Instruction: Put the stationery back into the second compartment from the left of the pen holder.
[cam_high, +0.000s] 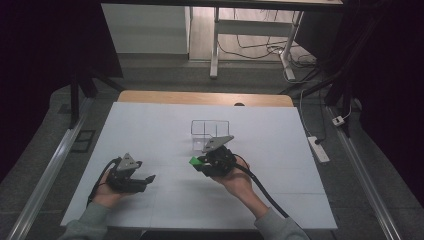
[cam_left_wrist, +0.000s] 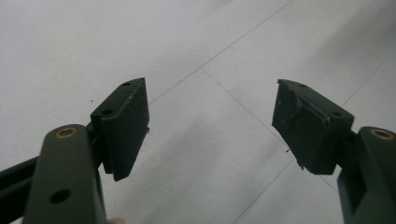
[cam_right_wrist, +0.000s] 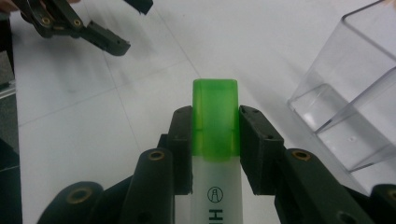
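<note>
A highlighter (cam_right_wrist: 215, 140) with a green cap and a pale barrel is clamped between the pads of my right gripper (cam_right_wrist: 215, 140), cap pointing away from the hand. In the high view my right gripper (cam_high: 201, 165) hangs just above the white table mat, and the green cap (cam_high: 194, 161) sticks out to its left. A clear plastic box (cam_high: 210, 131) stands a little behind it, seen close at the right in the right gripper view (cam_right_wrist: 350, 107). My left gripper (cam_high: 148, 179) rests at the front left with its jaws wide apart and only bare mat between them (cam_left_wrist: 212, 123).
The white mat (cam_high: 150, 130) covers most of the wooden table (cam_high: 200, 97). Metal rails run along both sides of the floor. A power strip (cam_high: 318, 148) and cables lie on the floor at the right. A desk frame (cam_high: 250, 35) stands beyond the table.
</note>
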